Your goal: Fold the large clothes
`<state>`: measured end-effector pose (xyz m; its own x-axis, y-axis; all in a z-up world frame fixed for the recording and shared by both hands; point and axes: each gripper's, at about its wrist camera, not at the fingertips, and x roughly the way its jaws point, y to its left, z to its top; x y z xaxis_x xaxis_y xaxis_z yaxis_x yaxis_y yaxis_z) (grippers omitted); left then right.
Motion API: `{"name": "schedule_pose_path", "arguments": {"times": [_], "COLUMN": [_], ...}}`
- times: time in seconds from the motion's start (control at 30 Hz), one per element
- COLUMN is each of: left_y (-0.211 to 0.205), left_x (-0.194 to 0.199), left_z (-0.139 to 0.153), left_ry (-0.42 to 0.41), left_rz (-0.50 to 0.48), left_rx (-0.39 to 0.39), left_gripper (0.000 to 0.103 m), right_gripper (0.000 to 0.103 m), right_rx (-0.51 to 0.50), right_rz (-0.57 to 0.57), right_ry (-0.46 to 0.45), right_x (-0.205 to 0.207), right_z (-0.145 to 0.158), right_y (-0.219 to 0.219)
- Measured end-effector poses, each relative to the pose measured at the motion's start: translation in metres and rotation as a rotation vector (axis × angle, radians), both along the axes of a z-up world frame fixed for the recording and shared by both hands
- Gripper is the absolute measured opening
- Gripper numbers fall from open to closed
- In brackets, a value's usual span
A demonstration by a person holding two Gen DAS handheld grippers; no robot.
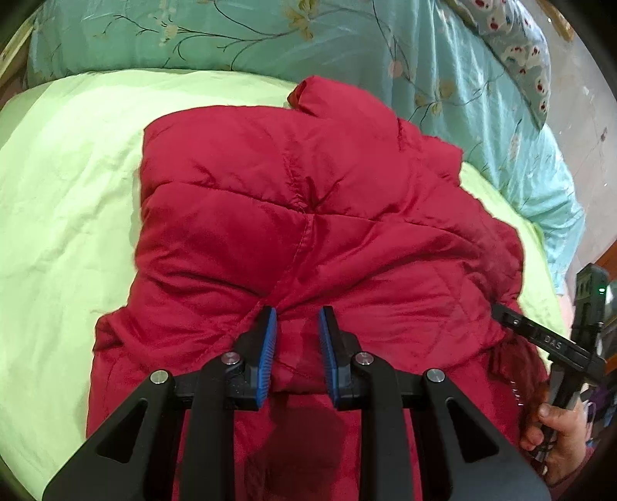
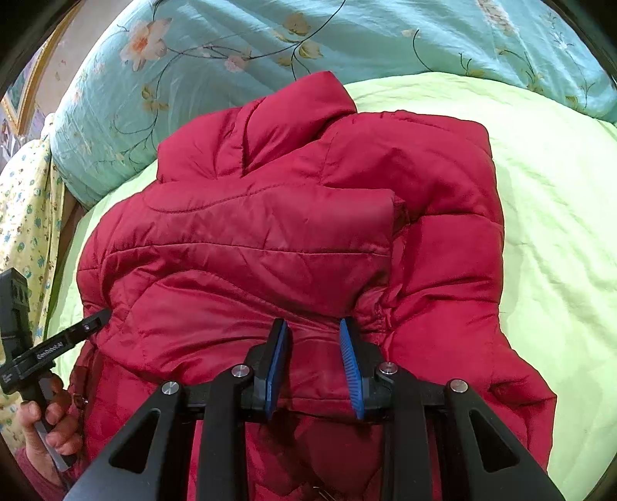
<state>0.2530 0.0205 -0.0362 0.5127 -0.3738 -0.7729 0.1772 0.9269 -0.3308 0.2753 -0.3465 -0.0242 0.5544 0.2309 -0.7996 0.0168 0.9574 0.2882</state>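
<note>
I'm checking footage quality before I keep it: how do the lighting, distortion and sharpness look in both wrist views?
Left wrist: soft even light, red jacket sharp, strong fisheye bend with dark corners, dark shadow patch under the hand-held gripper. Right wrist: same curved bed sheet, faint sheen on the jacket, no harsh glare, edges slightly soft.

We see a light green bedsheet covering the mattress, wrinkled. Behind it, a bunched teal quilt with a floral branch print runs along the far side. A pillow with red-and-white print sits on the quilt's far right end in the left wrist view. In the right wrist view, yellow floral fabric hangs at the left edge, with a gold picture frame above it.
</note>
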Motion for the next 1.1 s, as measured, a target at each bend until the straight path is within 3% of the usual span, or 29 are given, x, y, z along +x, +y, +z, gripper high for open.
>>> {"name": "schedule_pose_path", "arguments": {"times": [0.1, 0.3, 0.5, 0.8, 1.1], "left_y": [0.01, 0.027, 0.046, 0.078, 0.091], "left_x": [-0.011, -0.045, -0.078, -0.121, -0.158], "left_z": [0.007, 0.017, 0.013, 0.013, 0.006], "left_ry": [-0.001, -0.018, 0.015, 0.038, 0.065], "left_rz": [0.005, 0.035, 0.064, 0.104, 0.077], "left_rx": [-0.031, -0.01, -0.017, 0.026, 0.074], "left_gripper": [0.02, 0.024, 0.024, 0.024, 0.024], "right_gripper": [0.031, 0.033, 0.042, 0.061, 0.064], "right_rx": [0.037, 0.072, 0.092, -0.002, -0.093], "right_rz": [-0.002, -0.006, -0.005, 0.004, -0.045], "right_ry": [-0.021, -0.049, -0.019, -0.01, 0.06], "right_x": [-0.009, -0.041, -0.075, -0.131, -0.174], "right_z": [0.012, 0.025, 0.028, 0.048, 0.04], "right_y": [-0.003, -0.011, -0.02, -0.039, -0.059]}}
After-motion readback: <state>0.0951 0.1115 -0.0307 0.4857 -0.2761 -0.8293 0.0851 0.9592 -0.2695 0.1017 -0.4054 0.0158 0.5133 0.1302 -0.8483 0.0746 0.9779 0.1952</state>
